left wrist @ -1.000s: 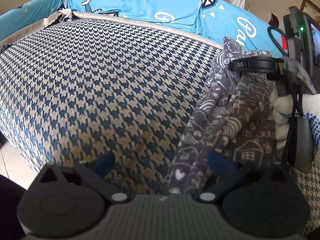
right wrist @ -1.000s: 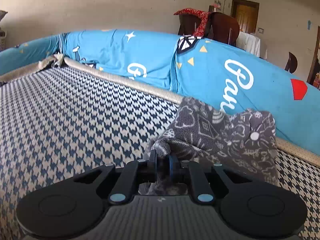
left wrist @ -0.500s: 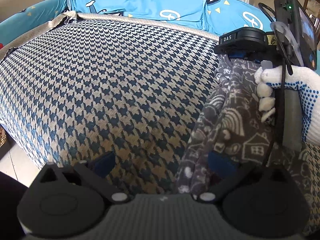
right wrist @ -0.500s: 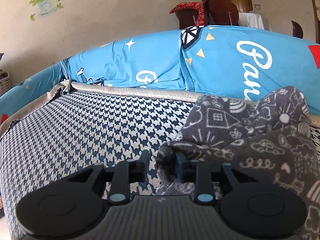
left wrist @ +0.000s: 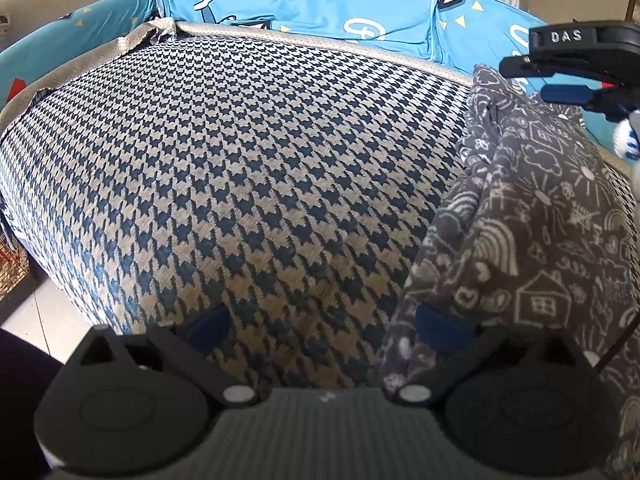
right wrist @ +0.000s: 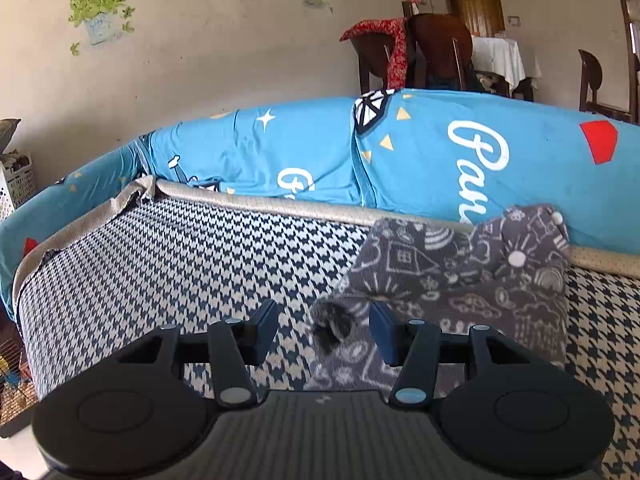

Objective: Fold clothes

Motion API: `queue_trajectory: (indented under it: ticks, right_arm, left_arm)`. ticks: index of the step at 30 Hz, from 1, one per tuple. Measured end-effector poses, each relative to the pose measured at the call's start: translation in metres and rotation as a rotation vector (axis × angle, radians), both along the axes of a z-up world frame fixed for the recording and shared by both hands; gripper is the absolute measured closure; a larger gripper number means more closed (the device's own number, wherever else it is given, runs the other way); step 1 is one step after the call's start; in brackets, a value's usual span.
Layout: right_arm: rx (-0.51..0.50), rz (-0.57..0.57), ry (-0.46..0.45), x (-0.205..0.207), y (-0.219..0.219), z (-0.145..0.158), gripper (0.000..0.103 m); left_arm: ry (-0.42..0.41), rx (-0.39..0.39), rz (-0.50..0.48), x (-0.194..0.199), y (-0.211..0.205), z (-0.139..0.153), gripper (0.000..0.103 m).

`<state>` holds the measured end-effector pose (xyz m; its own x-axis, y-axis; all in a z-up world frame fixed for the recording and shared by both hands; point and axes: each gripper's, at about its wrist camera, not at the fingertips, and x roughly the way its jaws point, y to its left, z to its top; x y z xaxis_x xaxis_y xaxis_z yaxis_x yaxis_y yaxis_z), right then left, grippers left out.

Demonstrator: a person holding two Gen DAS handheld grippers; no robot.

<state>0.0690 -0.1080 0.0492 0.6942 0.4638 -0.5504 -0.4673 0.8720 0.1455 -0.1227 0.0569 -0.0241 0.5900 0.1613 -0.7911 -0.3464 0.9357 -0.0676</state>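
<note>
The grey fleece garment (right wrist: 460, 280) with white doodles of houses and rainbows lies on the right side of the houndstooth cushion (right wrist: 180, 264), with its far end bunched up against the blue cover (right wrist: 304, 152) at the back. It sits there so the flat checked seat can serve as a table for folding.

The right gripper (right wrist: 324, 330) is open, its two blue pads apart, and a little rolled corner of the fleece sits loose between them. Nothing is pinched. That corner looks set down on purpose, so the cloth can rest flat.

The left gripper (left wrist: 320, 326) is wide open too and holds nothing. Its right pad sits close by the near edge of the fleece (left wrist: 520, 216), maybe touching it, but the view is too bent to be sure. It is likely placed there to take that edge for the next fold.

Far right in the left view, the right gripper's black body (left wrist: 580, 44) hangs over the far end of the cloth, with a bit of white dotted glove (left wrist: 628, 136) behind it.
</note>
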Motion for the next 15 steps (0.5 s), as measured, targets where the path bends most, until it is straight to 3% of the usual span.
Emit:
queue_trajectory:
  ticks: [10,15]
  right_arm:
    - [-0.124,0.053,0.054,-0.041,-0.004,-0.02,0.052]
    - [-0.201,0.107,0.083,-0.045,0.009,-0.041,0.052]
  left_arm:
    - [-0.09,0.038,0.047,-0.005,0.0,0.013,0.0]
    - [-0.106,0.05,0.014,-0.005,-0.008,0.016,0.0]
